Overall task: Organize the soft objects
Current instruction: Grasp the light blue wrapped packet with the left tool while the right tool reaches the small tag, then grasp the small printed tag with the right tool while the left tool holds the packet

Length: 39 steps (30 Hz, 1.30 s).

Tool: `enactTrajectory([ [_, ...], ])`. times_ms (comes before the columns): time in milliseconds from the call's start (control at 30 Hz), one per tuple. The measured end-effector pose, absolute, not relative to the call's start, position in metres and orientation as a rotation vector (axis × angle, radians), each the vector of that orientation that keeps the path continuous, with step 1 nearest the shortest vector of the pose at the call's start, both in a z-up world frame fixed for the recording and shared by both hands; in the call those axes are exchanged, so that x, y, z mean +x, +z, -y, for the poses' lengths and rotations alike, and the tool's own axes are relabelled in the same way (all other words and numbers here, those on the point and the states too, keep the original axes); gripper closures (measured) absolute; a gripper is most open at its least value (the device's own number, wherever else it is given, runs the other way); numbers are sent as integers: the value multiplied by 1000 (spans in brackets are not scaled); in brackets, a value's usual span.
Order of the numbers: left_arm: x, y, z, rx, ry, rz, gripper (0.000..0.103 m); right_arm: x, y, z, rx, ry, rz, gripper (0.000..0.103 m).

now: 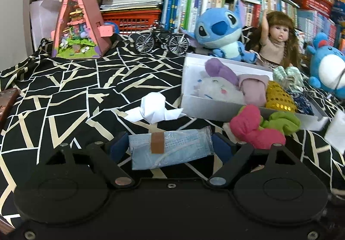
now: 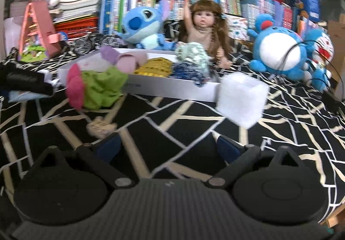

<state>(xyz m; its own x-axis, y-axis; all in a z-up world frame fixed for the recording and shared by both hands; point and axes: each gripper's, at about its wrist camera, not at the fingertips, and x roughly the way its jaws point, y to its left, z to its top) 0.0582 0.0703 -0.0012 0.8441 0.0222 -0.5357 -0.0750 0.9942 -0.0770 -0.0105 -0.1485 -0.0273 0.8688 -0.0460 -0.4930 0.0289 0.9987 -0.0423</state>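
Judging from how things lie, the sorting is well under way but unfinished: the white box already holds a white plush, a pink roll, a gold sequin piece and some blue patterned cloth, while several soft things are still outside it. A pink and green cloth bundle is draped at the box's near rim, a crumpled white tissue lies on the black patterned cover left of the box, a small beige scrap lies in front of the box, and a white block sits by the box's right near corner. A packed blue face mask is seen between the jaws of the left gripper, near side of the box; the jaws are clamped on its two ends, and it appears lifted. The right gripper is empty, its jaws apart, with the beige scrap just beyond its left pad.
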Motion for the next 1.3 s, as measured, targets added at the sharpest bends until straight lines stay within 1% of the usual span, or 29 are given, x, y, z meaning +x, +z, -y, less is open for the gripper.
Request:
enactTrajectory([
  [233, 43, -1, -70, -64, 6, -555, 20, -18, -26, 153, 71, 7, -502, 6],
  [333, 39, -2, -71, -45, 4, -549, 20, -24, -25, 143, 94, 51, -480, 15],
  [400, 37, -2, -72, -30, 5, -543, 20, -22, -25, 135, 70, 63, -480, 23],
  [467, 35, -2, -73, -24, -1, -542, 20, -18, -25, 129, 35, 59, -489, 27],
  [633, 32, -3, -73, -21, -20, -544, 20, -6, -25, 131, 5, 26, -499, 28],
  [733, 30, -4, -71, -10, -24, -539, 20, -3, -24, 137, 33, 12, -500, 28],
  [1033, 28, -3, -70, -11, -33, -531, 20, -7, -20, 123, 59, 148, -485, 28],
  [1133, 28, -3, -70, -8, -30, -530, 20, 0, -19, 118, 77, 156, -495, 31],
  [1300, 29, 0, -73, -13, -23, -527, 20, 6, -20, 112, 80, 162, -508, 46],
])
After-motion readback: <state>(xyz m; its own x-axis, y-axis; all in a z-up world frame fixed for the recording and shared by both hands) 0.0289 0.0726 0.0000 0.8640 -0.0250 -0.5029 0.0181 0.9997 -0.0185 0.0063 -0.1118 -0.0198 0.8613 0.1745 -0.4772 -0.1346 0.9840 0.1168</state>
